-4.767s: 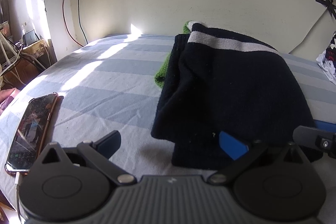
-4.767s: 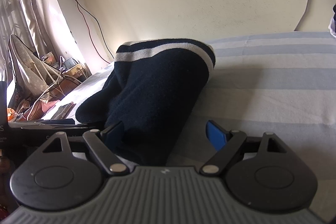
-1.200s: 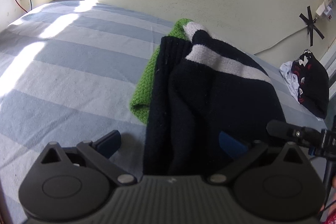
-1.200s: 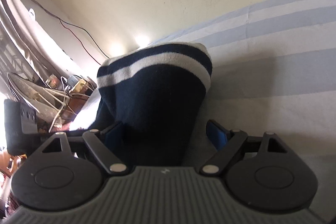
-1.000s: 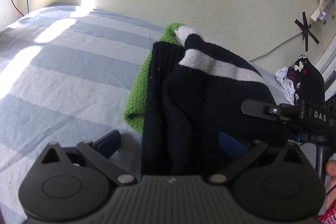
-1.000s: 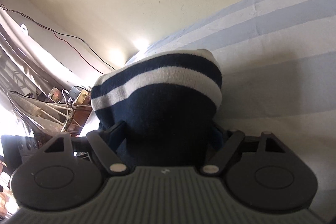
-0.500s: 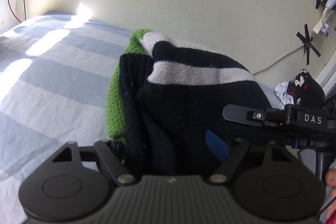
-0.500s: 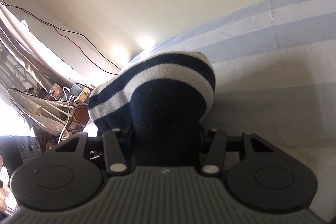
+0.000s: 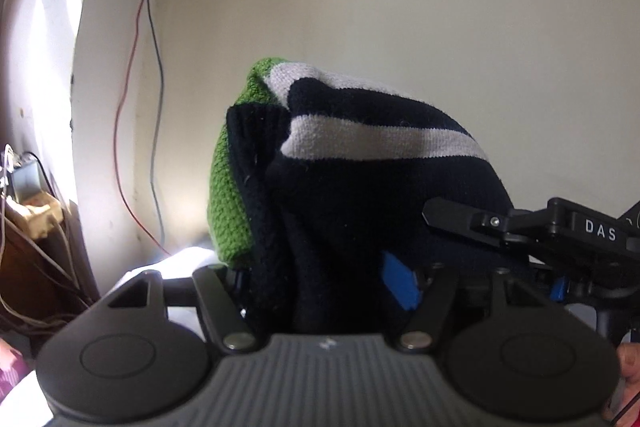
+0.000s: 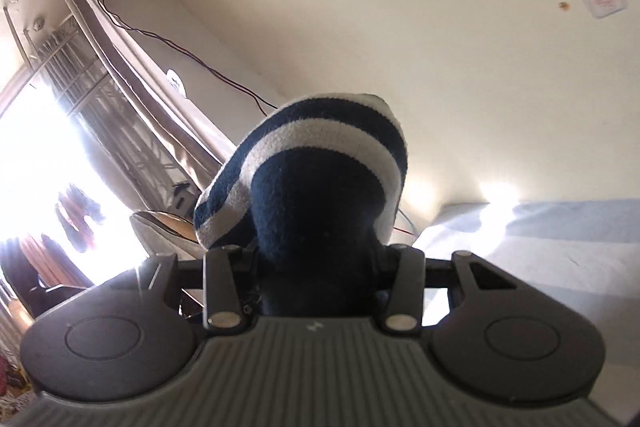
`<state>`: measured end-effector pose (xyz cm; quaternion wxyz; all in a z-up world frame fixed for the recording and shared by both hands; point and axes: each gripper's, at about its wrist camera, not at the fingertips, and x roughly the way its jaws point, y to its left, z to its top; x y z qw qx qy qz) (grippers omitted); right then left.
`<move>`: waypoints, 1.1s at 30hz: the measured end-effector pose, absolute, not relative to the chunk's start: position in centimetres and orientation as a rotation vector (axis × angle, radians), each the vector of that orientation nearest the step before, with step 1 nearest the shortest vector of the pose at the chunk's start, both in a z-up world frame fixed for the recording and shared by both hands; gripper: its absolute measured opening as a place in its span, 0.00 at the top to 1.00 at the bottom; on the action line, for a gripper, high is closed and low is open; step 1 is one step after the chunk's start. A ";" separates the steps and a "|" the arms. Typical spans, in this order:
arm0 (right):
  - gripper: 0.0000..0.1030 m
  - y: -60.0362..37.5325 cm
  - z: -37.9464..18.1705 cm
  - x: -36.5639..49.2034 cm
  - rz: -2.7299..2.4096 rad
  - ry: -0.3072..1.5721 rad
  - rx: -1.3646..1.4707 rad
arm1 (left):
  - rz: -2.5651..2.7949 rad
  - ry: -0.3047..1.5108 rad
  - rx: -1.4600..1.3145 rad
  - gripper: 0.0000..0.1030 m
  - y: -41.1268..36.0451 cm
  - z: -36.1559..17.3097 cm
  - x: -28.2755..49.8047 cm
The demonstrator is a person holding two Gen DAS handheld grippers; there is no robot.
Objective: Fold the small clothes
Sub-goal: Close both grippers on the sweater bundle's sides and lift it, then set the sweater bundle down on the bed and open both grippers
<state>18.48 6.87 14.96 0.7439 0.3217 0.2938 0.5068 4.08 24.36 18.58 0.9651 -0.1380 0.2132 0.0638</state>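
2 grippers, both clamped on the same dark knit garment with white stripes and a green patch. Left gripper: jaws closed in on the cloth, blue pad of the right-hand finger showing at lower center of the left wrist view, fabric bunched between the fingers and rising to frame center. Green knit part sits on the left edge of the bundle, white stripe crosses the top. Right gripper: jaws pinched tight on the navy cloth at lower center of the right wrist view, striped end standing up above the fingers. Right gripper's body, marked DAS, shows at right edge of the left wrist view, just beside the garment. Garment is lifted, backed mostly by the cream wall. Striped bedsheet at lower right of the right wrist view, bright window at left, red and dark wires down the wall at upper left of the left wrist view.
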 end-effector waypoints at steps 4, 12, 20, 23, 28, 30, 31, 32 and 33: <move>0.47 11.9 11.5 23.6 1.097 0.688 0.683 | 0.228 0.544 -0.302 0.37 27.3 15.2 9.5; 0.39 12.7 4.2 26.2 0.754 0.735 0.289 | 0.305 0.811 -0.281 0.35 25.9 5.4 14.7; 0.37 7.1 3.8 18.7 0.716 0.712 0.208 | 0.394 0.712 -0.226 0.21 21.1 6.5 10.3; 0.34 5.0 3.8 14.9 0.712 0.721 0.175 | 0.409 0.695 -0.232 0.18 19.3 6.4 6.8; 0.33 2.6 2.7 9.1 0.716 0.739 0.125 | 0.435 0.707 -0.187 0.16 15.8 4.8 3.1; 0.33 2.0 2.5 7.7 0.723 0.742 0.123 | 0.430 0.714 -0.187 0.15 14.7 4.4 1.8; 0.32 1.4 2.5 7.0 0.725 0.739 0.125 | 0.426 0.717 -0.190 0.13 14.2 4.2 1.3; 0.31 1.6 2.2 6.3 0.726 0.733 0.129 | 0.423 0.719 -0.192 0.13 13.7 4.1 0.7; 0.31 1.3 2.2 5.7 0.725 0.728 0.134 | 0.421 0.720 -0.191 0.13 13.3 4.0 0.3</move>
